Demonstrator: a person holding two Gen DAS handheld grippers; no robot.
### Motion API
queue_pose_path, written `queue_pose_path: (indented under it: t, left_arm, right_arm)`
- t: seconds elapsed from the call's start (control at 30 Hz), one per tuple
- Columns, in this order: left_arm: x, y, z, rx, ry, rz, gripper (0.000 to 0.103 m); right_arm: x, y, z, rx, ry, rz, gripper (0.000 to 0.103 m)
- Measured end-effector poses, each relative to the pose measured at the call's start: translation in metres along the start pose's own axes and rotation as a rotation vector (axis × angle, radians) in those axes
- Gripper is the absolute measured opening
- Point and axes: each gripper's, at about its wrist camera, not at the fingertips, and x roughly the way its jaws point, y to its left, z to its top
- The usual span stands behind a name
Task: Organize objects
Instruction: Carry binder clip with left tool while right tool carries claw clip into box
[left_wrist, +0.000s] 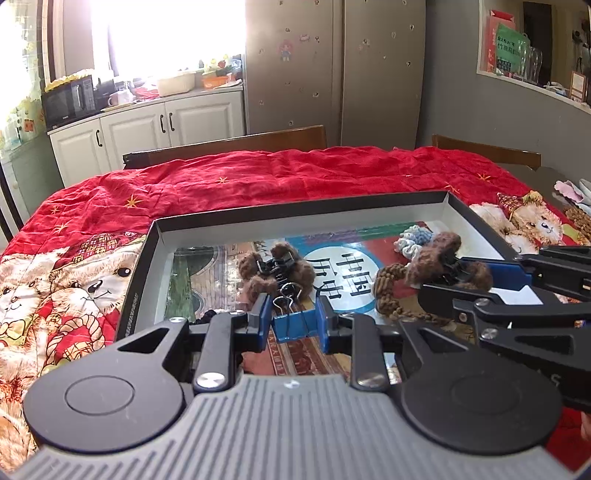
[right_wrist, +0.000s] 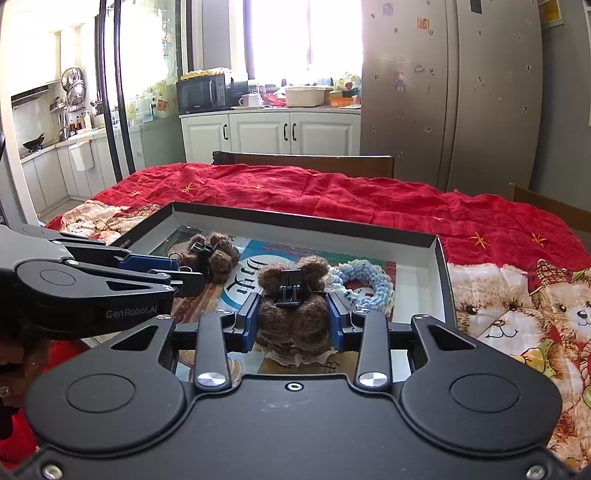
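Observation:
A shallow black box lid (left_wrist: 295, 210) with a printed inside lies on the red bear blanket. My left gripper (left_wrist: 293, 321) is shut on a blue binder clip (left_wrist: 293, 325) over the lid's near part. My right gripper (right_wrist: 291, 321) is shut on a brown fuzzy hair claw (right_wrist: 291, 295) over the lid; it also shows in the left wrist view (left_wrist: 447, 258). A second brown fuzzy claw (left_wrist: 277, 269) lies in the lid. A pale blue scrunchie (right_wrist: 365, 284) and a brown braided hair tie (left_wrist: 388, 288) lie in the lid too.
The red bear-print blanket (left_wrist: 258, 181) covers the table. Wooden chair backs (left_wrist: 229, 146) stand behind its far edge. Small cloth items (left_wrist: 572, 192) lie at the table's far right. Kitchen cabinets and a fridge (left_wrist: 332, 66) are beyond.

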Motion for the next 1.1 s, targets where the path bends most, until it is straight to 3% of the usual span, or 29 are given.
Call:
queue_pose_path:
  t: [1.1]
  left_arm:
    - [0.015, -0.003, -0.006, 0.015, 0.022, 0.02, 0.029]
  right_arm:
    - [0.016, -0.001, -0.006, -0.024, 0.007, -0.016, 0.036]
